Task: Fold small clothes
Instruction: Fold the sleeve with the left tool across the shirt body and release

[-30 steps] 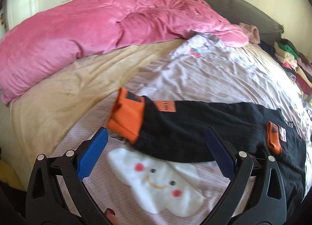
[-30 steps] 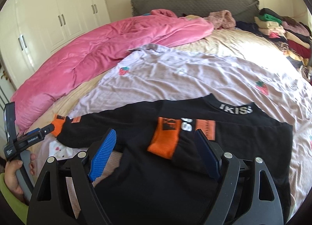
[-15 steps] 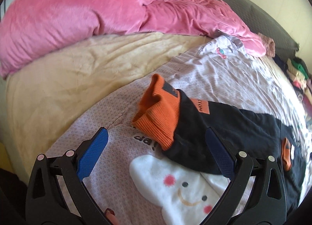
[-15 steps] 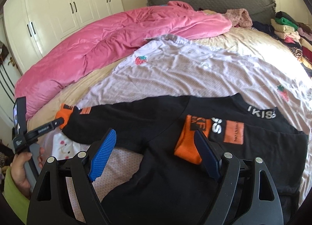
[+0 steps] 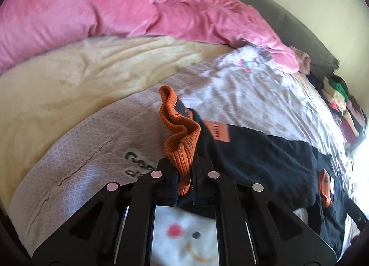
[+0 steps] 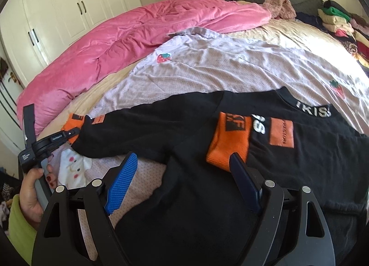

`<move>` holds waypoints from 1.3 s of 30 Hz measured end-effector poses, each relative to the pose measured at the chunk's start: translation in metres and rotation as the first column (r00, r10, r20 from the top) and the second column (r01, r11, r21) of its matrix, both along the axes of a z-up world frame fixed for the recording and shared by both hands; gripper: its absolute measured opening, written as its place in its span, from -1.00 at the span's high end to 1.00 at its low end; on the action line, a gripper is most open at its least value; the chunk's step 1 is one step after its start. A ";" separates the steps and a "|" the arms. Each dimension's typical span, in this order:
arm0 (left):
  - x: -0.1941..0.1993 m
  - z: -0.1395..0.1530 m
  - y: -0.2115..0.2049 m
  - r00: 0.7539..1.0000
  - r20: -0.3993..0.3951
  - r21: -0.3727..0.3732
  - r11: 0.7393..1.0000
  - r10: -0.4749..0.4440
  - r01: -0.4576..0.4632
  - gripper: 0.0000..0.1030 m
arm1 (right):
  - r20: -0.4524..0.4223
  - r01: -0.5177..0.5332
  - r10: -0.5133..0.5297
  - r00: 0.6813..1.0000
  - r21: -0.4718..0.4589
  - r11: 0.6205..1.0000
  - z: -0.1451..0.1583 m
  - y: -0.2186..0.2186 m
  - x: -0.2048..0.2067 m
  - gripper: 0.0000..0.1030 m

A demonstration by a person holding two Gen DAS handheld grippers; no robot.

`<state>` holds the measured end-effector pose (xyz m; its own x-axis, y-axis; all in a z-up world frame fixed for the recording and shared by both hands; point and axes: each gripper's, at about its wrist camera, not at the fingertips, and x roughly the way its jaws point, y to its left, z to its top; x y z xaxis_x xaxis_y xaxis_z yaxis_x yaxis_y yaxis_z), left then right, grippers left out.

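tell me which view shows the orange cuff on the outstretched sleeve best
Left wrist view: the orange cuff fills the centre, ribbing clear, pinched in the left gripper. In the right wrist view it is small and far left.

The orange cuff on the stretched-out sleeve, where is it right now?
The orange cuff is pinched in the left hand-held gripper, on the lilac sheet above its white smiley patch, at the left end of the black sweatshirt.

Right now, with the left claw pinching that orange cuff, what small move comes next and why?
Probably lift the left claw and carry the outstretched sleeve's orange cuff across onto the black shirt, since the other sleeve's cuff already lies folded there.
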<state>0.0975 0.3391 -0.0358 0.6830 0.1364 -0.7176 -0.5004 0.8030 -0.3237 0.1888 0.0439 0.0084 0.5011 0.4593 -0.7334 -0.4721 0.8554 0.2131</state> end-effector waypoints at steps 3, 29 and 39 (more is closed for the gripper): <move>-0.007 0.017 -0.011 0.999 0.043 -0.014 1.000 -0.026 0.027 0.96 | -0.013 0.028 -0.028 1.000 0.009 1.000 -0.003 -0.014 -0.001 -0.57; 0.047 0.099 -0.211 0.889 0.149 0.007 0.900 -0.432 0.436 0.96 | -0.040 0.248 -0.245 0.969 0.154 0.956 0.005 -0.154 -0.016 -0.57; 0.068 0.082 -0.274 0.806 0.107 -0.043 0.807 -0.582 0.589 0.62 | -0.054 0.327 -0.322 0.945 0.167 0.930 0.001 -0.196 -0.019 -0.57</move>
<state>0.1658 0.0650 0.0460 0.6747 -0.3577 -0.6456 0.0890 0.9078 -0.4099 0.1701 -0.1520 0.0095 0.6263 0.3941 -0.6726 -0.1673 0.9107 0.3777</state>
